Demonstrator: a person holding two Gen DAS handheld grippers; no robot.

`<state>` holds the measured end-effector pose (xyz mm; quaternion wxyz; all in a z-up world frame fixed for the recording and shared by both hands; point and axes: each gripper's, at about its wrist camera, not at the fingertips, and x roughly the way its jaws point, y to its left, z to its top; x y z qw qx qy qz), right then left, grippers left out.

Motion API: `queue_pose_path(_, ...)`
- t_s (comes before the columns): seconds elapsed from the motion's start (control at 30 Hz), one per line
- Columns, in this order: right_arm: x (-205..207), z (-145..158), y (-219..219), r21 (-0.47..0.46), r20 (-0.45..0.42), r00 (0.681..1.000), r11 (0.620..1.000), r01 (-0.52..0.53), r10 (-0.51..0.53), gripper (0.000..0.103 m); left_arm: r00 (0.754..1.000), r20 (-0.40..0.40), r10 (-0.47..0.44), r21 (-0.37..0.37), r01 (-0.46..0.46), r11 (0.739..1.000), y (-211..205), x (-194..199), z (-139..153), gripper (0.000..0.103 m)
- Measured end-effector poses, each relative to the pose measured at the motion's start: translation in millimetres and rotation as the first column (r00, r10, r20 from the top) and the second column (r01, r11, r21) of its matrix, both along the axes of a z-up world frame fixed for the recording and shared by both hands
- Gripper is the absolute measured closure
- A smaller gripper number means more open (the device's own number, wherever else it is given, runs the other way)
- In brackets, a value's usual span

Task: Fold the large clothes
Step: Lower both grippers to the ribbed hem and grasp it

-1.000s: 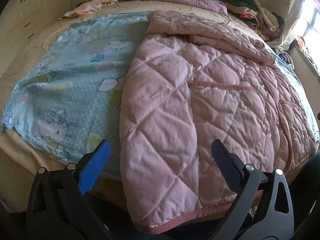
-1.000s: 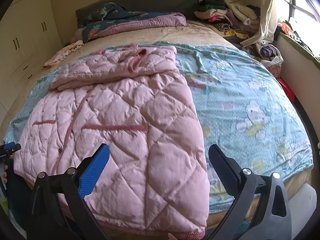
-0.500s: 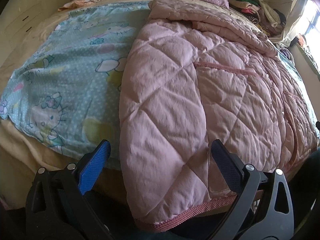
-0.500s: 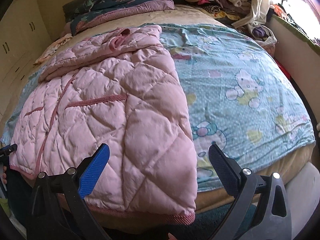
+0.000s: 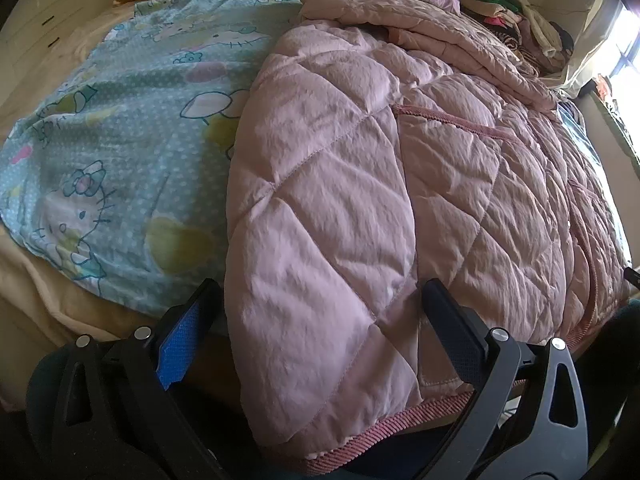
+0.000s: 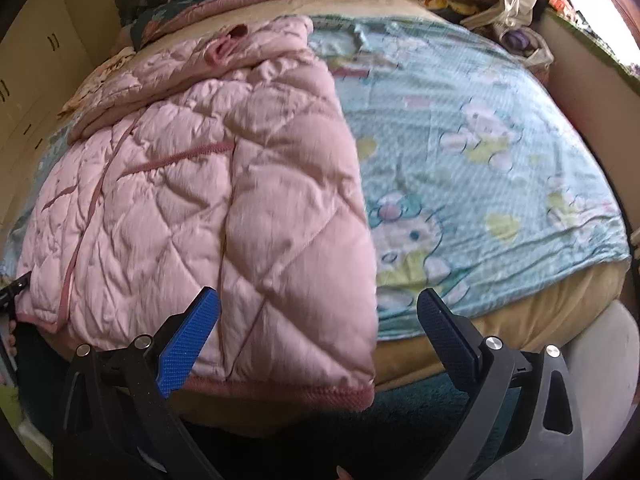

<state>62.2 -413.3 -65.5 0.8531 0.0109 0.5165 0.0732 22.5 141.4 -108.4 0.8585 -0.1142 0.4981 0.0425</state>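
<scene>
A large pink quilted jacket [image 5: 360,184] lies spread on the bed, its ribbed hem hanging over the near edge. It also shows in the right wrist view [image 6: 208,184], with its sleeves folded across the top. My left gripper [image 5: 316,340] is open, its jaws on either side of the jacket's left hem corner. My right gripper [image 6: 316,340] is open, its jaws on either side of the jacket's right hem corner. Neither gripper holds anything.
A blue cartoon-print sheet [image 6: 480,152] covers the bed under the jacket and shows in the left wrist view [image 5: 120,152]. Piled clothes [image 5: 516,20] and a dark quilt [image 6: 224,0] lie at the bed's far end. Cupboards [image 6: 28,80] stand at the left.
Both grippers have moved down and closer to the bed's near edge, and now straddle the jacket's two hem corners. Both stayed open.
</scene>
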Motion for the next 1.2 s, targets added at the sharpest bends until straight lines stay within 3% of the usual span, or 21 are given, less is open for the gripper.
queue_pose_path(0.2, 6, -12, 7, 0.001, -0.081, 0.996, 1.000, -0.024, 0.024, 0.007, 1.000, 0.007, -0.013, -0.015, 0.013, 1.000, -4, -6, 1, 0.009)
queue_pose_path(0.37, -4, -21, 24, -0.042, -0.117, 0.988, 0.994, -0.104, 0.098, 0.022, 0.999, 0.006, -0.034, -0.027, 0.034, 0.999, -12, -12, 0, 0.009)
queue_pose_path(0.5, -12, -19, 29, -0.053, -0.084, 0.986, 0.987, -0.151, 0.146, 0.034, 0.999, 0.013, -0.043, -0.034, 0.043, 0.998, -14, -14, -1, 0.009)
queue_pose_path(0.63, -20, -9, 26, -0.020, -0.013, 0.986, 0.985, -0.169, 0.169, 0.061, 0.999, 0.021, -0.042, -0.043, 0.043, 0.998, -13, -15, -1, 0.009)
queue_pose_path(0.8, -31, 6, 23, 0.019, 0.073, 0.978, 0.980, -0.196, 0.194, 0.075, 0.998, 0.043, -0.039, -0.047, 0.041, 0.998, -13, -17, 0, 0.012)
queue_pose_path(1.03, -34, 54, 15, 0.097, 0.289, 0.933, 0.963, -0.253, 0.216, 0.084, 0.996, 0.074, -0.058, -0.017, 0.060, 0.998, -18, -20, 7, 0.046)
queue_pose_path(1.17, -26, 77, 15, 0.131, 0.349, 0.915, 0.957, -0.260, 0.201, 0.085, 0.994, 0.093, -0.062, 0.003, 0.062, 0.998, -20, -21, 11, 0.069)
queue_pose_path(1.2, -23, 81, 15, 0.141, 0.358, 0.913, 0.955, -0.259, 0.195, 0.085, 0.993, 0.098, -0.062, -0.003, 0.063, 0.998, -19, -22, 12, 0.071)
